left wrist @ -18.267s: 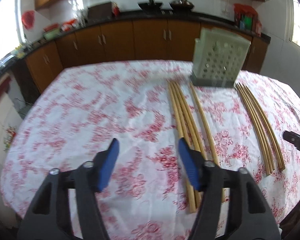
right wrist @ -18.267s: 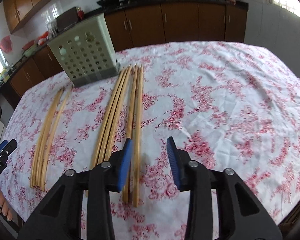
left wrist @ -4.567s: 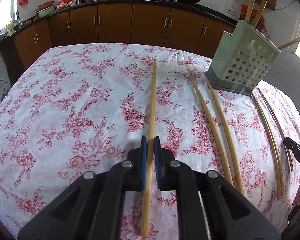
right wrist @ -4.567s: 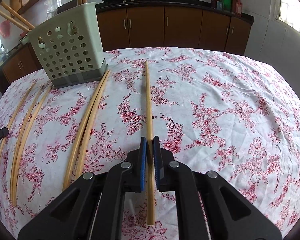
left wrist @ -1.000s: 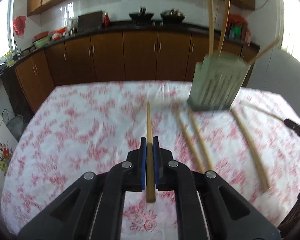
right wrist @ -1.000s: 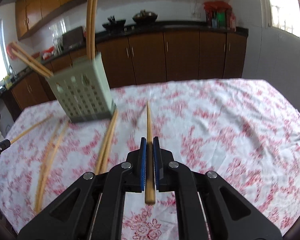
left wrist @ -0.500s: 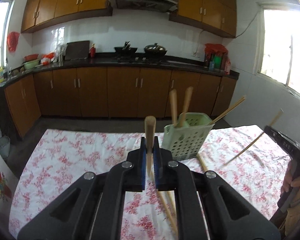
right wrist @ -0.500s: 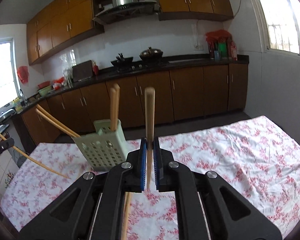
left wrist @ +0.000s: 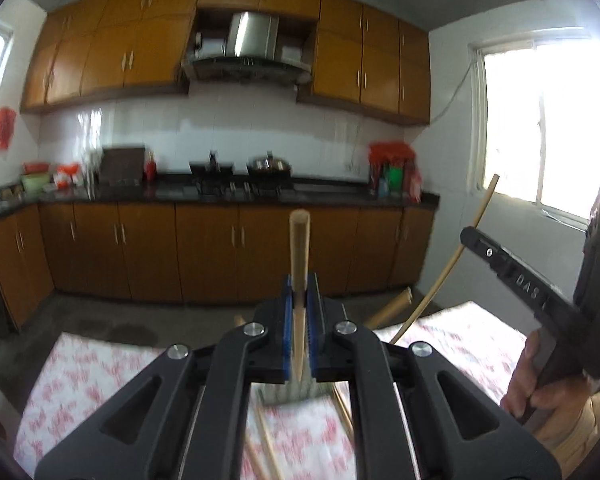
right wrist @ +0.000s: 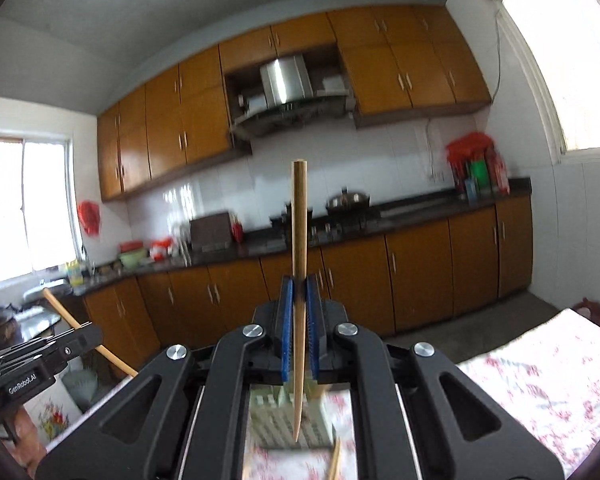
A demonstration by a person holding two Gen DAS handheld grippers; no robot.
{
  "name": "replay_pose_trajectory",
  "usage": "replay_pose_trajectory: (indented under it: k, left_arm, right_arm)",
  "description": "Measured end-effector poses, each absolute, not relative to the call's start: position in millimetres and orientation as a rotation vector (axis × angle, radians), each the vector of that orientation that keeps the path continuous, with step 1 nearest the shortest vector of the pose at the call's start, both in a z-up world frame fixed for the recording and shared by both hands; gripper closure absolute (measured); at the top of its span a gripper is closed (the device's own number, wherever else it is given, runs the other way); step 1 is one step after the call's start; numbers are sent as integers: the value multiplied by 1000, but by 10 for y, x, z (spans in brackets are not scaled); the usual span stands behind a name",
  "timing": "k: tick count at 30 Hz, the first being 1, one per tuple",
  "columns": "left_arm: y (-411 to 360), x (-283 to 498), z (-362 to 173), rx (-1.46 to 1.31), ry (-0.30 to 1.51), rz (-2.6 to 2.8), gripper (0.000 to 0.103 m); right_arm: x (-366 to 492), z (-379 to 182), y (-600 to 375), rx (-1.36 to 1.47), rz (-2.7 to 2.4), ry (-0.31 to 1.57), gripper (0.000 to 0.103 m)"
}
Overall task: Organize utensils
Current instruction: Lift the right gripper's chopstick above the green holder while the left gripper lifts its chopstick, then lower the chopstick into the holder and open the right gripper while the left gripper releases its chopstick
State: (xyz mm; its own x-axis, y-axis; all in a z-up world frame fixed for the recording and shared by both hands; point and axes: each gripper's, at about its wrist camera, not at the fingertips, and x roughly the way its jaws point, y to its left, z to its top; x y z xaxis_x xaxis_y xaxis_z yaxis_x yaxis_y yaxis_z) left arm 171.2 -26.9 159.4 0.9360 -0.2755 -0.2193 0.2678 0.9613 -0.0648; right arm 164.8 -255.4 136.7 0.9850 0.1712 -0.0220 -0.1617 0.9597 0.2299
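Wooden cabinets [left wrist: 204, 256], range hood [right wrist: 288, 92], stove with maybe a pot [right wrist: 347, 200], bright window [left wrist: 540, 128], red-floral cloth on desk [right wrist: 540, 376].

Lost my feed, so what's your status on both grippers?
Left gripper shut on chopstick. Right gripper shut on its chopstick, tip above the holder. Nothing blocking.

A single chopstick [right wrist: 299, 264] is clamped upright between the blue pads [right wrist: 286, 328] of the right gripper [right wrist: 299, 330]. Its tapered tip is seen over the pale perforated holder [right wrist: 276, 424] on the floral tablecloth [right wrist: 540, 376]. The left gripper [right wrist: 40, 364] is visible at the frame's left edge with another chopstick [right wrist: 86, 332].
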Motion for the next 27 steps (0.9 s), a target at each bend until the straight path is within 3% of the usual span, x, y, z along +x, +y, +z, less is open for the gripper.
replay_pose_trajectory:
  k: [8, 20, 24, 27]
  left_arm:
    - [-428, 2161, 1629, -77, 130, -217, 95]
    - [-433, 2609, 1050, -81, 238, -212, 95]
    - [-337, 2539, 1070, -102, 239, -214, 86]
    - [-269, 2441, 1135, -120, 226, -208, 82]
  right_arm:
    - [2022, 1278, -2439, 218, 113, -42, 95]
    - [2278, 848, -2321, 215, 135, 122, 95]
    - [2203, 906, -2353, 210, 150, 141, 80]
    - [2095, 962, -2404, 204, 151, 140, 80]
